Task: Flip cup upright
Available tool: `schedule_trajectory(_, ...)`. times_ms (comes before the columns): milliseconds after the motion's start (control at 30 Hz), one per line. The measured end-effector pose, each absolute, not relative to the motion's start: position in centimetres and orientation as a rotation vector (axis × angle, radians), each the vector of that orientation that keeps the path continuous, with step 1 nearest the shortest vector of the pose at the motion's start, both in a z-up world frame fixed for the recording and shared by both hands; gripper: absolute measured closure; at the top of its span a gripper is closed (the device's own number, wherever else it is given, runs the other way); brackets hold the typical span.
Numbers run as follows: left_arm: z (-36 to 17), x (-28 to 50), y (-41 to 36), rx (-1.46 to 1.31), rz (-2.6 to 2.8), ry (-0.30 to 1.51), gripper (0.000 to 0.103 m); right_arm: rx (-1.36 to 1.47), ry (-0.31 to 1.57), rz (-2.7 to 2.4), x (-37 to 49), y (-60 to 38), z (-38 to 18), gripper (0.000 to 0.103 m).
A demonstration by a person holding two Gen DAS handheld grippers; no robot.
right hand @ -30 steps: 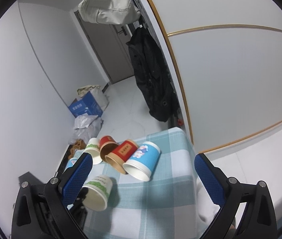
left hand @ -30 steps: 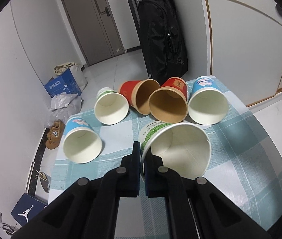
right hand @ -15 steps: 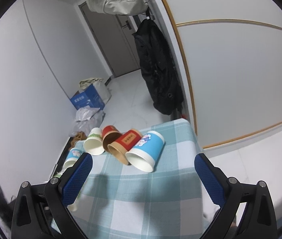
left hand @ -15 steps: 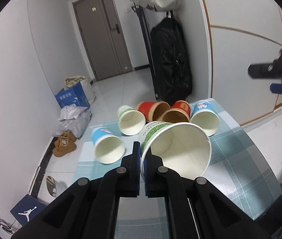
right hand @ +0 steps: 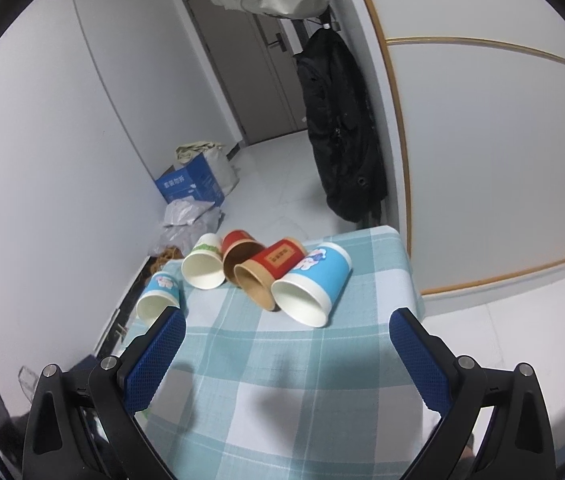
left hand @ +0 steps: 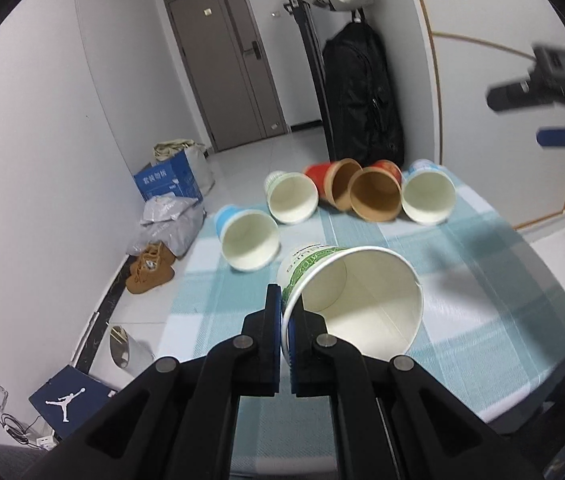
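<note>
So the green-and-white paper cup is pinched by its rim in the left gripper, with 1 finger pressed outside the wall and the other inside, jaws closed tight on the paper. The cup is held up above the checked tablecloth, tilted with its mouth turned toward the camera, so it's not upright. Further back on the cloth, 5 more cups are seen lying on their sides: a small blue cup, a green-printed white cup, a red cup, a brown cup with a red label and a bigger blue cup, the last 3 bunched up touching each other. The right gripper is held over the near part of the table with its blue-padded fingers spread wide, nothing between them. A blue cardboard box and brown boots can be spotted on the floor by the wall.
</note>
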State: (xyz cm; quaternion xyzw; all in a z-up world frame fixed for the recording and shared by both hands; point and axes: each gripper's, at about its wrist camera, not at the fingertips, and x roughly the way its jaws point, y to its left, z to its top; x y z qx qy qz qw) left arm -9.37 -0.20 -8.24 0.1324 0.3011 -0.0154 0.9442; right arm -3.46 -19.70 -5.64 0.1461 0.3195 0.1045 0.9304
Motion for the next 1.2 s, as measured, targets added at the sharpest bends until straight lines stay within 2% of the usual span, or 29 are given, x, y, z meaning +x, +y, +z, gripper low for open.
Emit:
schedule_trajectory(533,-10.9,-9.7,-1.0,0.278,-0.055,0.684,0.103,0.300,0.631,0.213,-3.9,-20.0,-5.3,0.000)
schedule_trajectory(933,-11.9,-9.3,-1.6,0.213,-0.161,0.811,0.102,0.318,0.626,0.205,-3.9,-20.3,-5.4,0.000)
schedule_trajectory(1000,-12.0,-9.3,-1.5,0.209,-0.165,0.832,0.097,0.319,0.628,0.203,-4.0,-20.3,-5.4,0.000)
schedule_trajectory(1133,-12.0,-9.4,-1.5,0.197,-0.164,0.830,0.056,0.315,0.632,0.202,-4.0,-20.3,-5.4,0.000)
schedule_trajectory(1167,-11.8,-9.6,-1.5,0.191,-0.165,0.822,0.051,0.313,0.633,0.202,-4.0,-20.2,-5.4,0.000)
schedule_trajectory(1200,-11.7,-9.6,-1.4,0.189,-0.165,0.816,0.050,0.311,0.634,0.202,-4.0,-20.2,-5.4,0.000)
